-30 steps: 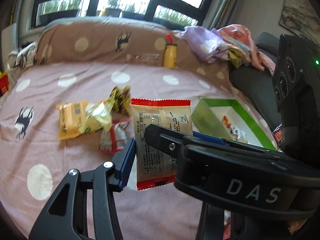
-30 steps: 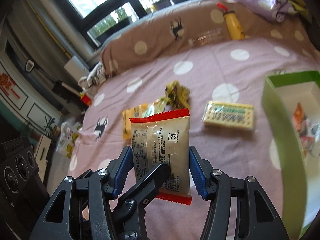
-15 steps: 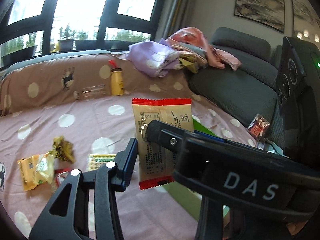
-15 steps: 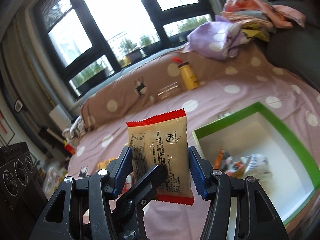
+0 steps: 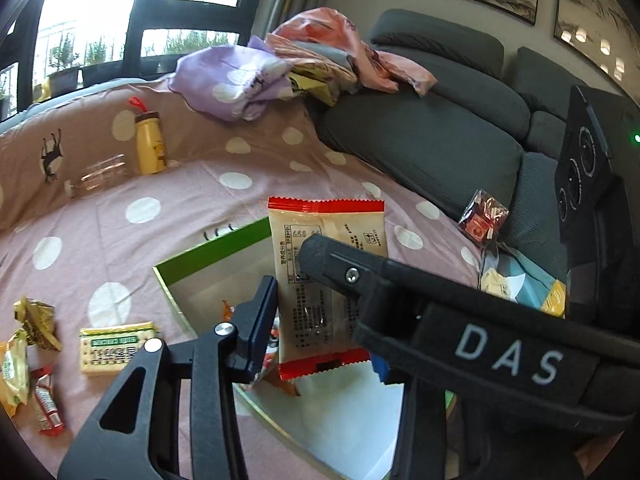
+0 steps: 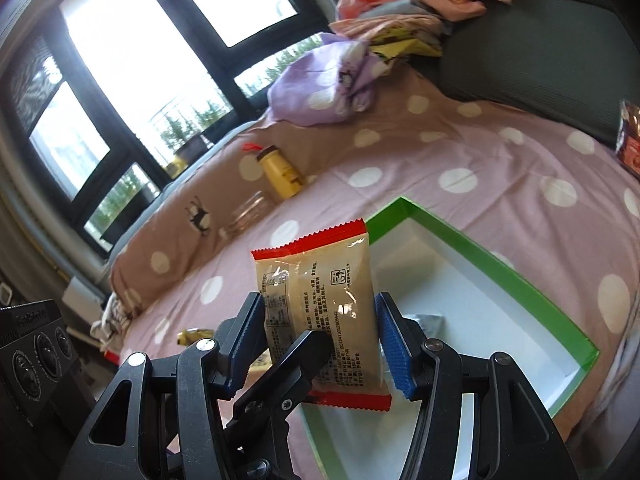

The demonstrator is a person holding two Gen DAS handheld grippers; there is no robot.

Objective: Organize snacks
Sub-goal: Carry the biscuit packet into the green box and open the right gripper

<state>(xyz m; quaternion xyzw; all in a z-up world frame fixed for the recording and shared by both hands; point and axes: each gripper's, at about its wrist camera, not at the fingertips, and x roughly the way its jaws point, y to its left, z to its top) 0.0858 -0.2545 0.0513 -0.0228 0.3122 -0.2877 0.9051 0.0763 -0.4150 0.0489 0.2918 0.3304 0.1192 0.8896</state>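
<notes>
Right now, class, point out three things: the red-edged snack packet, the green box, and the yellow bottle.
red-edged snack packet (image 6: 320, 304): right wrist view, on its beige printed face.
green box (image 6: 472, 240): right wrist view, on its far green rim.
yellow bottle (image 5: 150, 146): left wrist view, on its yellow body.

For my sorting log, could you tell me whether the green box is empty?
No, the green box already holds at least one wrapped snack on its white floor.
</notes>
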